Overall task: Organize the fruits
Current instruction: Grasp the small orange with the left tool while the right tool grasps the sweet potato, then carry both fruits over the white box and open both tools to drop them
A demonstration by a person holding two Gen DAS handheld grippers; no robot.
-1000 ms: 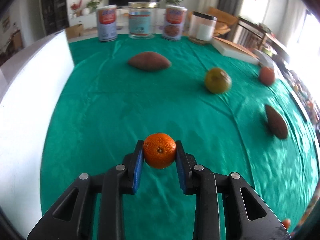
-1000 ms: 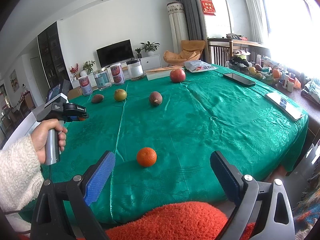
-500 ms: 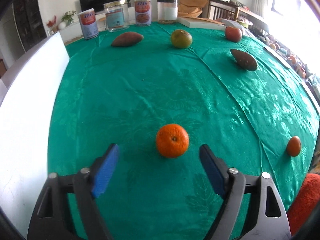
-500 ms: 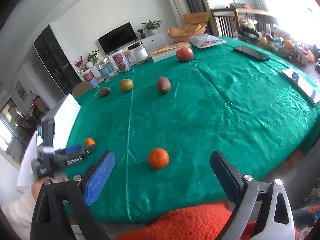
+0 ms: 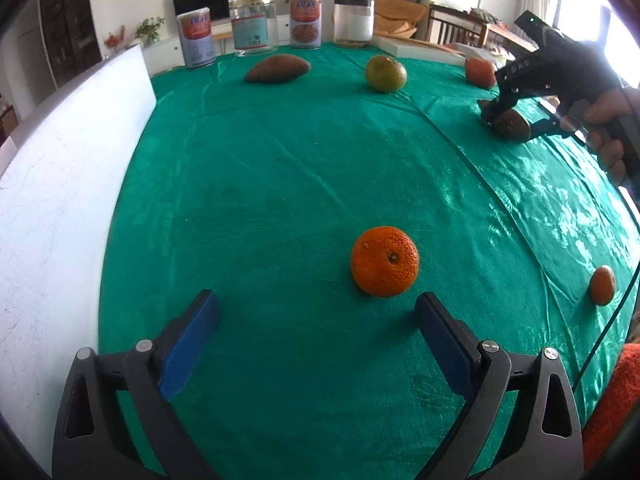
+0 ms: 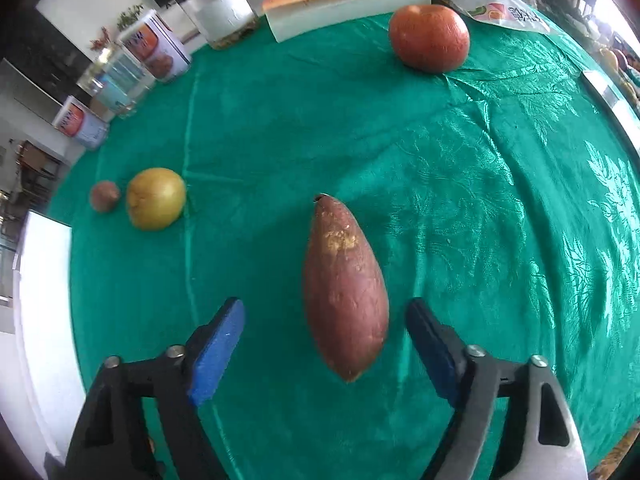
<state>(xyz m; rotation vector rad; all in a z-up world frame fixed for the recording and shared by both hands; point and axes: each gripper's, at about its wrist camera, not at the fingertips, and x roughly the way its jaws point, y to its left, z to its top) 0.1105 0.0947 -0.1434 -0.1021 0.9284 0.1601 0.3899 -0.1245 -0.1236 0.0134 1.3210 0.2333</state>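
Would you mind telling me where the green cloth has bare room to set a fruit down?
The widest bare patch of green cloth lies between the orange, the white board and the far sweet potato. The back edge is crowded with cans and jars. The right gripper straddles another sweet potato.

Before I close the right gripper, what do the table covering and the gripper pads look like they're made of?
Table covering: looks like a satiny green woven fabric, since it has glossy highlights, creases and a leaf pattern. Right gripper pads: blue, matte, probably rubber or foam, on black, likely plastic, fingers. The sweet potato between them has dull, rough skin.
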